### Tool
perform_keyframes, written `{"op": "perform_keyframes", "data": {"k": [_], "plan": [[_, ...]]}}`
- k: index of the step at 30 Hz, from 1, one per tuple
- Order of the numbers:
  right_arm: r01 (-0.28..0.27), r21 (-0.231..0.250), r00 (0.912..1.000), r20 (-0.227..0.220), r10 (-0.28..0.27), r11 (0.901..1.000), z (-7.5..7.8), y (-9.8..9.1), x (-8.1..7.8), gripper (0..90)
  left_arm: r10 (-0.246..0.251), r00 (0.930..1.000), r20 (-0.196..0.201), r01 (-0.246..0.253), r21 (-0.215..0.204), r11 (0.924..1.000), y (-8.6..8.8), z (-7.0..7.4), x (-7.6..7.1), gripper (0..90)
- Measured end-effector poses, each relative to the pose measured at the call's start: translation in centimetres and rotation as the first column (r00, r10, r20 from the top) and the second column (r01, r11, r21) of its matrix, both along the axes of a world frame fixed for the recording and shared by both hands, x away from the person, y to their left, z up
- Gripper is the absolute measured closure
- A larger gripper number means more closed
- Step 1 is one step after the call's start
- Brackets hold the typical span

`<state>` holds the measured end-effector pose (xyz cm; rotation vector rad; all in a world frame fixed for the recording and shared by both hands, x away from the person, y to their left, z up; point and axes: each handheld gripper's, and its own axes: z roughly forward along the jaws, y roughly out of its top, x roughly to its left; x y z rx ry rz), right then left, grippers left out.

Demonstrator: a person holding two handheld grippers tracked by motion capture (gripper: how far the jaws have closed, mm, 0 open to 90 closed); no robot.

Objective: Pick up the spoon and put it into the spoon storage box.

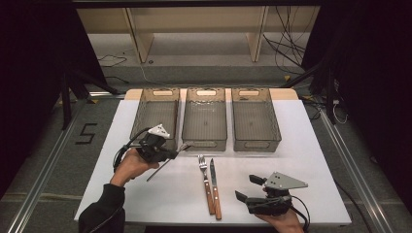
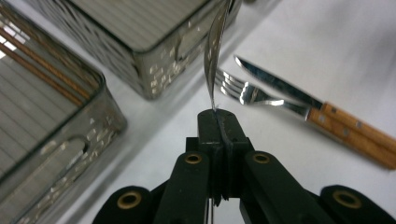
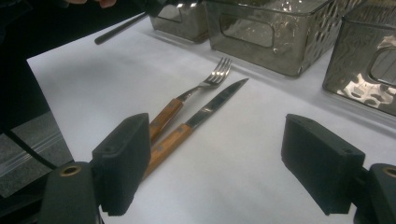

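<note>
Spoon [image 2: 215, 51] was pinched tight in the closed left gripper [image 1: 171, 154], lifted off the white table [image 1: 311, 160], just in front of the left bin [image 1: 154, 116] and middle bin [image 1: 204, 117] | right gripper [image 1: 249, 188] was wide open, held nothing, near the fork [image 1: 206, 182] and knife [image 1: 214, 189] lying side by side.
</note>
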<state>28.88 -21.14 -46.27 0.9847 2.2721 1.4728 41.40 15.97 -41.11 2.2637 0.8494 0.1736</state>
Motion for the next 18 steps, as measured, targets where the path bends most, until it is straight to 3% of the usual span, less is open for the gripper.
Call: {"op": "perform_keyframes", "data": {"k": [13,18], "plan": [[-0.004,0.006,1.0000,-0.006,0.004,1.0000,-0.1,0.1,0.0,24.8,0.057,0.9982,0.019,-0.055,-0.073,0.9958,-3.1,3.4,4.8,89.6],[-0.004,0.007,1.0000,-0.005,0.004,1.0000,-0.1,0.1,0.0,24.8,0.077,0.9968,0.020,-0.076,-0.064,0.9951,-4.3,4.2,6.8,89.6]]}}
